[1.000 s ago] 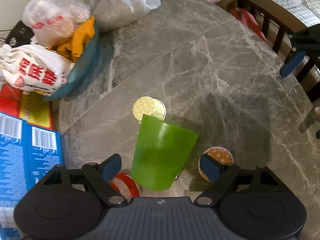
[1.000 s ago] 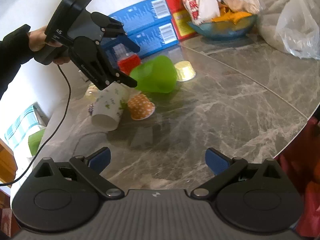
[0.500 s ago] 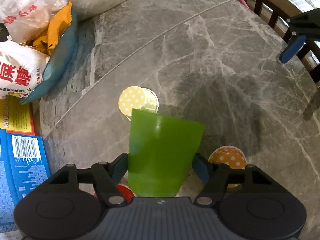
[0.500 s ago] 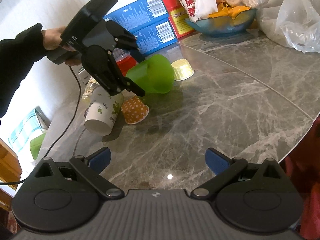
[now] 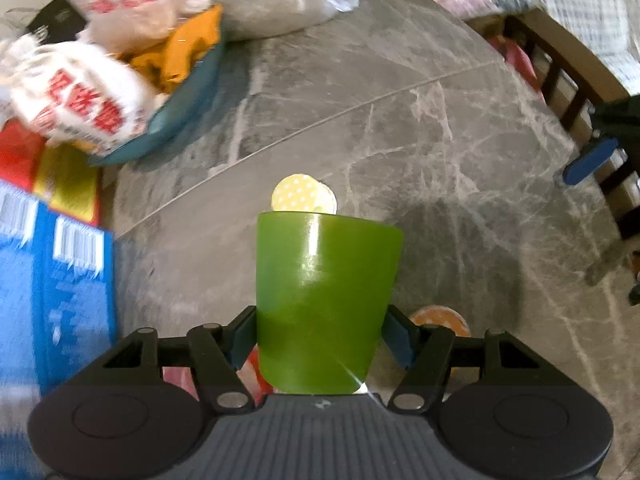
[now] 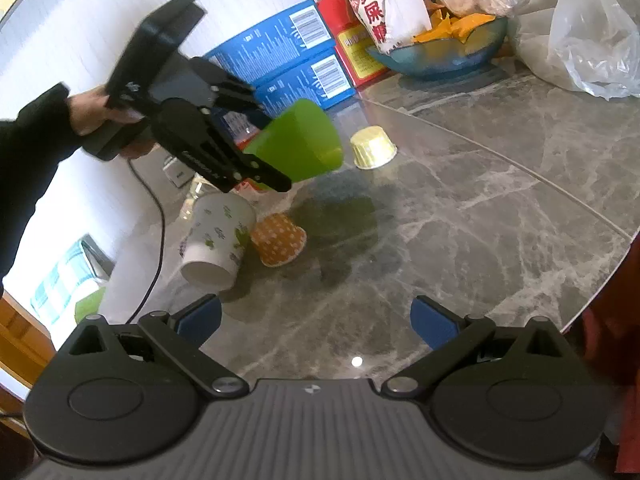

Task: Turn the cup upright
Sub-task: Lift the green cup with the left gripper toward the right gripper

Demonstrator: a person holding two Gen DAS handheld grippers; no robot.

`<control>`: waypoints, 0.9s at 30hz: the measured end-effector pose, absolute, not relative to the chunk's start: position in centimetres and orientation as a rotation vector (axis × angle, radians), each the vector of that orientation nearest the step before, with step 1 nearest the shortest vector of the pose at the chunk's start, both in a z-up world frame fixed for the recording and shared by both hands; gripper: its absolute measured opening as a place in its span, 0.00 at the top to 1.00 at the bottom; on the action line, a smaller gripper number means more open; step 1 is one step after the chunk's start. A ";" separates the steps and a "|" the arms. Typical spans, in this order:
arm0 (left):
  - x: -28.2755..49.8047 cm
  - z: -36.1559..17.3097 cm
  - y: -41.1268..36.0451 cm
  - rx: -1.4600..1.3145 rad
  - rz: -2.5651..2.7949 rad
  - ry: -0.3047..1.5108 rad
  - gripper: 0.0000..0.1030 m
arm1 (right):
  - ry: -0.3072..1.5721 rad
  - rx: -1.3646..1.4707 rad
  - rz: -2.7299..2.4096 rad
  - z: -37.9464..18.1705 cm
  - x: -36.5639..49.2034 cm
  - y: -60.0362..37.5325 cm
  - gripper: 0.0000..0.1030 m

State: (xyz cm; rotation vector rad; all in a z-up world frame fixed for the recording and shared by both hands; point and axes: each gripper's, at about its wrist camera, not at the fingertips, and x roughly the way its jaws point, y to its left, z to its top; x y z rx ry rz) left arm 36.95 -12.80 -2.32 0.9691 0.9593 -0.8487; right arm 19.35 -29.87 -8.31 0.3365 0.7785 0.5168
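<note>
Lifted clear of the table (image 6: 480, 208) now, the green cup (image 6: 298, 142) sits clamped in the left gripper (image 5: 320, 330), ready to turn upright, while the right gripper (image 6: 316, 320) stays open.

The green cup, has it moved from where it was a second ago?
Yes. In the right wrist view the green cup, clamped in the left gripper, has risen off the marble table, now above the orange dotted cup.

1 green cup (image 6: 298, 140), 2 dotted paper cups (image 6: 373, 147) (image 6: 279, 239), 1 white printed cup (image 6: 216, 236), 2 blue boxes (image 6: 276, 46) (image 6: 308, 82), 1 bowl (image 6: 440, 60), 2 grippers (image 6: 266, 174) (image 6: 316, 320).
</note>
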 end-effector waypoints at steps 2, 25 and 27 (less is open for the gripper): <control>36.0 -0.8 -11.6 0.931 -0.807 0.969 0.33 | 0.766 0.340 0.535 -7.9 19.0 -29.7 0.01; 18.8 -3.9 -1.0 -0.264 -0.228 1.141 0.33 | 0.817 0.410 0.647 -6.9 13.8 -28.7 0.01; 18.5 -4.5 -1.2 -0.293 -0.213 1.153 0.33 | 0.823 0.412 0.644 -7.0 13.5 -28.7 0.01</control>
